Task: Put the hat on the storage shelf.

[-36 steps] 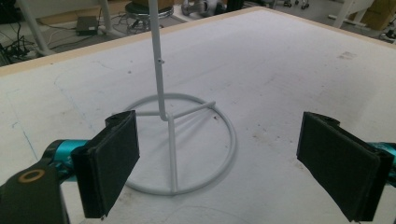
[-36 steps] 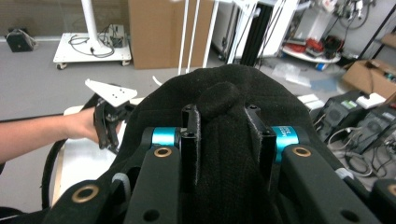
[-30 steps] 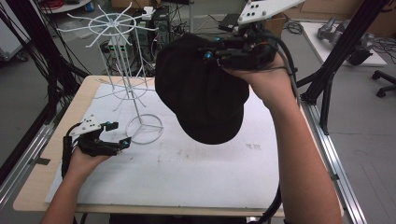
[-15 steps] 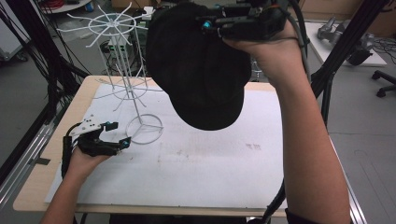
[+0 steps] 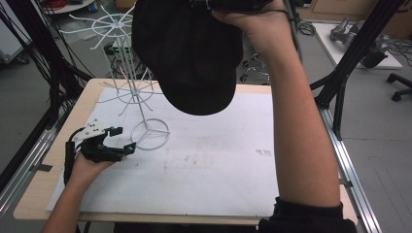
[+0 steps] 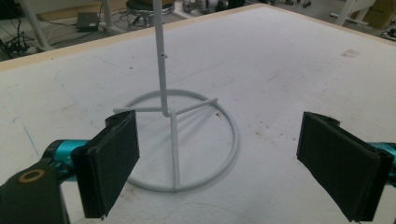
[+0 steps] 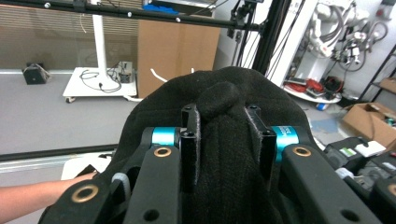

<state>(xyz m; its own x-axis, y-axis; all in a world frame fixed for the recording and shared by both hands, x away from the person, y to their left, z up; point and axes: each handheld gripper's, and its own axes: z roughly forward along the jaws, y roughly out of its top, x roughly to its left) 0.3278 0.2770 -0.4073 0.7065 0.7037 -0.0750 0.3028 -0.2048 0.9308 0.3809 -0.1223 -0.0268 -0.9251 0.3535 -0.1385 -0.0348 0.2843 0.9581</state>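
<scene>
Claw R (image 7: 227, 135) clamps black cap (image 5: 194, 53) high above table (image 5: 218, 194).

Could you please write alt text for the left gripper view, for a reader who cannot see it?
The left gripper is open, its two black padded jaws set wide either side of the round base of a white wire stand. The stand's thin pole rises out of the top of the frame, and it stands on a white table.

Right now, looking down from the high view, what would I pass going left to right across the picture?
Left gripper → white wire stand → black cap → the person's right forearm → black frame leg
</scene>
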